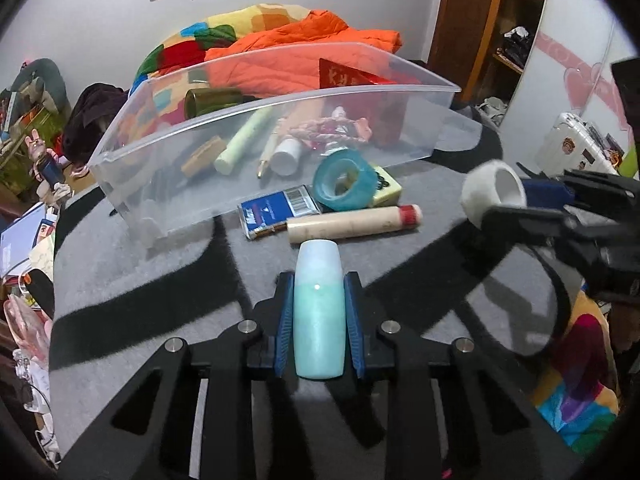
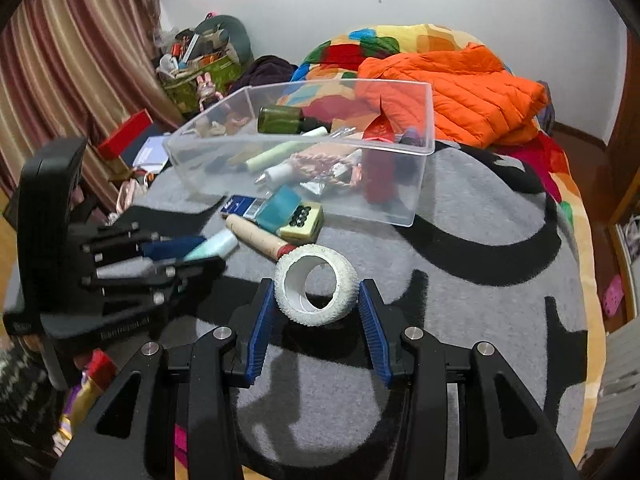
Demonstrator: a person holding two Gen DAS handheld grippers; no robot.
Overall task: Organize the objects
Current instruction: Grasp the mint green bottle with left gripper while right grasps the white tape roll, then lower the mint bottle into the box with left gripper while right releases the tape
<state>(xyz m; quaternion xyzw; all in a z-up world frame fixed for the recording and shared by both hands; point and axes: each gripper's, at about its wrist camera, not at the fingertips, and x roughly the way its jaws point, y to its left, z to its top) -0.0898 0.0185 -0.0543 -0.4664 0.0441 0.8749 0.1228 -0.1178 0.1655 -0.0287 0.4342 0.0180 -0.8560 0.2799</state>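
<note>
the clear bin (image 1: 256, 128) on the grey rug (image 1: 160, 280) already holds most of the clutter. in front of it, a teal tape roll (image 1: 343, 184), blue box (image 1: 276, 212) and wooden stick (image 1: 352, 224) still wait. my left tongs (image 1: 319, 304) pinch a mint tube (image 1: 319, 320) and my right tongs (image 2: 318, 300) clamp a white tape ring (image 2: 316, 290), both still outside it.

A plastic bin (image 1: 256, 120) sat at twelve o'clock on the rug (image 1: 160, 280). A stapler box (image 1: 276, 212), tape ring (image 1: 344, 180) and wooden roller (image 1: 352, 224) lay before it.

A blue box (image 1: 276, 212) near the clear bin is showing white lettering that seems to read "Max" beside a barcode. Gold characters on a red packet (image 1: 347, 76) are staying illegible.
</note>
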